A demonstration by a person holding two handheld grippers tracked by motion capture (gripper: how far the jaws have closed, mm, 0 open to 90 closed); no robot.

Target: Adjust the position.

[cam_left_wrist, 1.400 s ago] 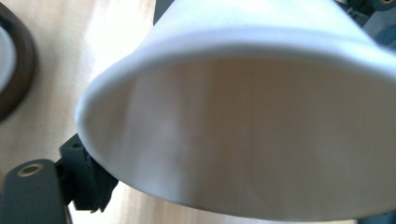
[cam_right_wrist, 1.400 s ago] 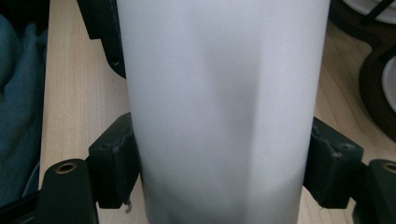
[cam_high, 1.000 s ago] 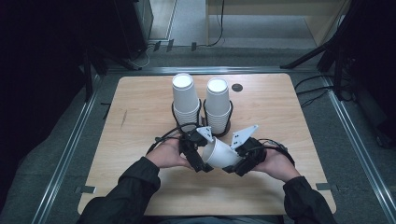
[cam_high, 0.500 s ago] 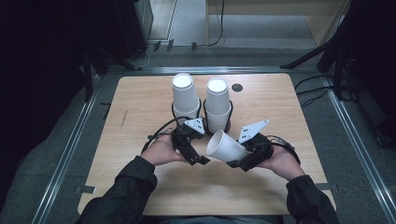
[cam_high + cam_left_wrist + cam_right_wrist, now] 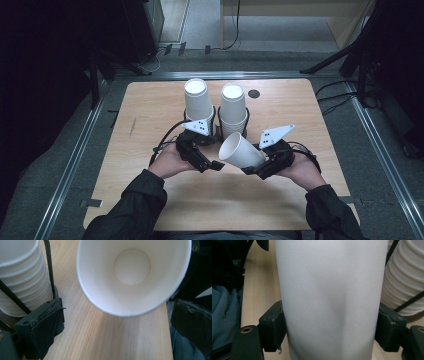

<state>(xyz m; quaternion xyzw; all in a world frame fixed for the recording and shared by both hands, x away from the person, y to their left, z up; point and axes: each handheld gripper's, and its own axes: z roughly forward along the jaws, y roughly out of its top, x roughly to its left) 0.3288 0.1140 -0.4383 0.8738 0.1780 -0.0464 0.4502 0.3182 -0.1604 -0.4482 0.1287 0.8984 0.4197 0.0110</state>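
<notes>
Above the table [image 5: 150, 115], the right gripper [image 5: 257, 167] clamps the tilted paper cup [image 5: 240, 150]; the left gripper [image 5: 212, 164] is apart.

Paper cup [image 5: 241, 150] plain white; cup stacks [image 5: 233, 110] white; table [image 5: 150, 110] pale wood-grain; right gripper [image 5: 260, 167] black.

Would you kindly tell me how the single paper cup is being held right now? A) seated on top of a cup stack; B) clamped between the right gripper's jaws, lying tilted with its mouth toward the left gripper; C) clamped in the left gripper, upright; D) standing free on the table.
B: the right gripper pinches the paper cup by its sides, with its open mouth facing the left gripper.
</notes>
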